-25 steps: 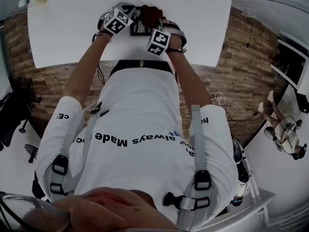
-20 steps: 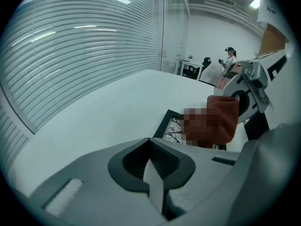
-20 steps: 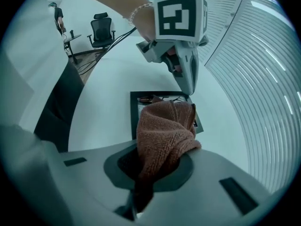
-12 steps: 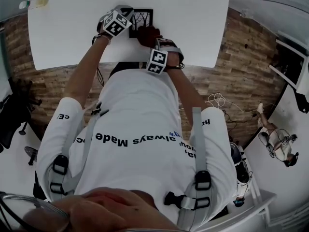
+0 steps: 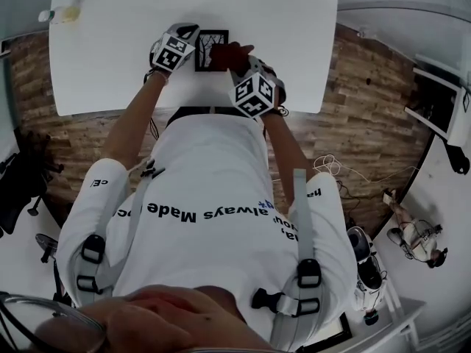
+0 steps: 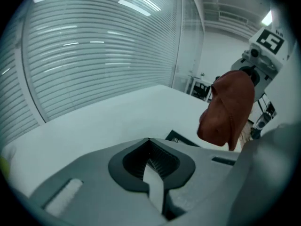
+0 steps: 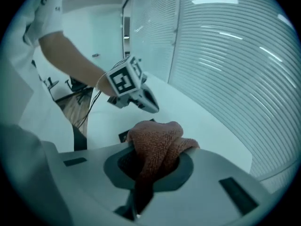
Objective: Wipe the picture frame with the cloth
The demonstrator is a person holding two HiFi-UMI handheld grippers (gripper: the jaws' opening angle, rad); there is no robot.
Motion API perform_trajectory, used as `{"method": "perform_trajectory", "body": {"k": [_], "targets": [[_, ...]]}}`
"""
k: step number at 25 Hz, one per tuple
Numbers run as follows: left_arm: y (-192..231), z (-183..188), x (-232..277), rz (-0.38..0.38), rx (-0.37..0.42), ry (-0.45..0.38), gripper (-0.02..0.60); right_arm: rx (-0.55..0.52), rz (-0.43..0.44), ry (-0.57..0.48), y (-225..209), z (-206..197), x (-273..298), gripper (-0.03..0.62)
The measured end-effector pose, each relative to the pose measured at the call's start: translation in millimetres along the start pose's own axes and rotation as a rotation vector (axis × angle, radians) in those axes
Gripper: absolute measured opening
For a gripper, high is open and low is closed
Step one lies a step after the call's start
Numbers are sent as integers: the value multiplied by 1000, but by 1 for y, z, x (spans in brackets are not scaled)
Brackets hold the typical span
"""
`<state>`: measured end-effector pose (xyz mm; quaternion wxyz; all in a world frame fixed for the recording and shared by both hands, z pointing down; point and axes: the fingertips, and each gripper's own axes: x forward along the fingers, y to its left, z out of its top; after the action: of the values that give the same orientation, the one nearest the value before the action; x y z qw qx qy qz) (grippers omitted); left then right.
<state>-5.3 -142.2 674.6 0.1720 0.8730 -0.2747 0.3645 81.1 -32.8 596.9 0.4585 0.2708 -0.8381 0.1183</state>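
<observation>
A small black picture frame with a tree print lies flat on the white table. In the head view my left gripper rests at the frame's left edge, its jaws shut to a point with nothing between them. My right gripper is shut on a reddish-brown cloth, which sits at the frame's right side. The right gripper view shows the cloth bunched in the jaws, with the left gripper above a frame corner. From the left gripper view, the cloth hangs over the frame.
A small bottle-like object lies at the table's far left corner. The table's near edge runs just under my forearms, with wooden floor beyond it. Slatted blinds line the wall behind the table.
The right gripper has drawn the cloth from the far part of the frame back toward me and to its right side. The left gripper has stayed at the frame's left edge.
</observation>
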Motion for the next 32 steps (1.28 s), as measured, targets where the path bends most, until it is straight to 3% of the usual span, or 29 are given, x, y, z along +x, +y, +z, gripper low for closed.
{"method": "perform_trajectory", "body": {"k": [3, 6, 9, 17, 25, 32], "targets": [[-4, 38, -40, 29, -81, -133, 3, 80, -70, -141, -31, 32, -33, 20], [-9, 72, -83, 53, -113, -245, 3, 145, -121, -267, -54, 63, -65, 20], [-17, 103, -127, 70, -126, -350, 3, 213, -154, -386, -71, 95, -101, 20], [-59, 200, -243, 96, -97, -606, 3, 250, -210, -661, -81, 166, -201, 20], [-94, 253, -304, 82, 6, -726, 3, 254, -216, -771, -74, 210, -265, 20], [-108, 275, -328, 71, 13, -793, 3, 241, -211, -832, -61, 231, -288, 20]]}}
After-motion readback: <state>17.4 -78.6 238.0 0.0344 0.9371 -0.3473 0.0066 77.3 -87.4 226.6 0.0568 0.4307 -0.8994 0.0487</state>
